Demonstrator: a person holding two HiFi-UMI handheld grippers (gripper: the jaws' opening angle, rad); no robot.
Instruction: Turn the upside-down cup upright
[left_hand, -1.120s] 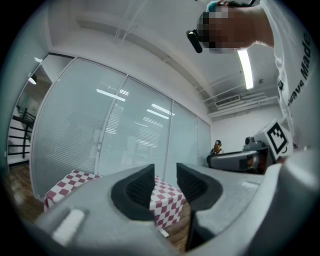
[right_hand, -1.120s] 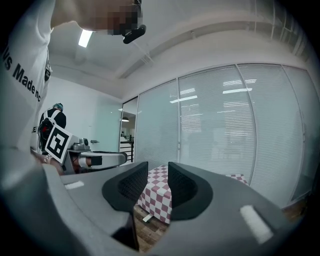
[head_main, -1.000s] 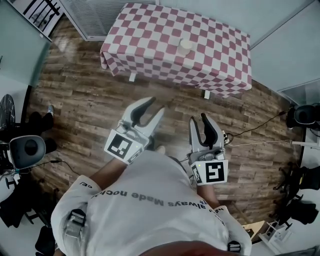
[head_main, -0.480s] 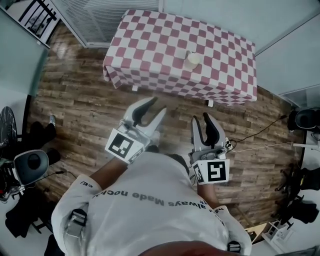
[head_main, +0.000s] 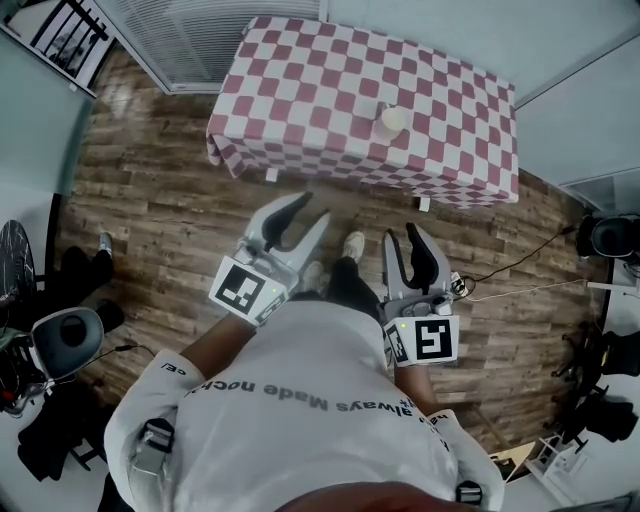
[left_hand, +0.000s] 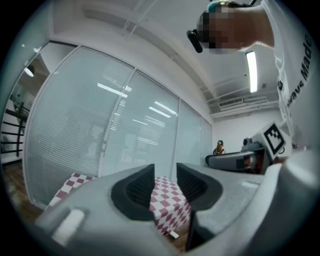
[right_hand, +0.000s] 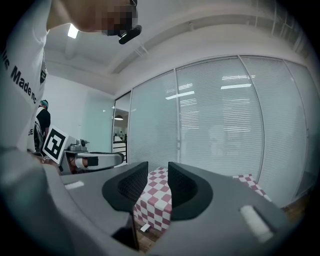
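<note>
A pale cup (head_main: 392, 119) stands on the table (head_main: 300, 90) with the red-and-white checked cloth, toward its right side; which way up it is I cannot tell from here. Both grippers are held level in front of the person, well short of the table. My left gripper (head_main: 312, 208) and right gripper (head_main: 401, 234) have their jaws drawn close with nothing between them. In the left gripper view the gripper (left_hand: 166, 167) frames a corner of the cloth (left_hand: 172, 205). The right gripper (right_hand: 158, 165) looks at the cloth (right_hand: 155, 200) too. Neither gripper view shows the cup.
Wooden floor lies between the person and the table. A glass wall with blinds (head_main: 200, 30) runs behind the table. Dark equipment and a round stool (head_main: 60, 340) stand at the left, and cables (head_main: 520, 290) and gear at the right. The person's shoe (head_main: 352, 245) steps forward.
The table and cup have drawn nearer and lower in the head view as the person walks toward them. Both grippers keep their pose and jaw gap.
</note>
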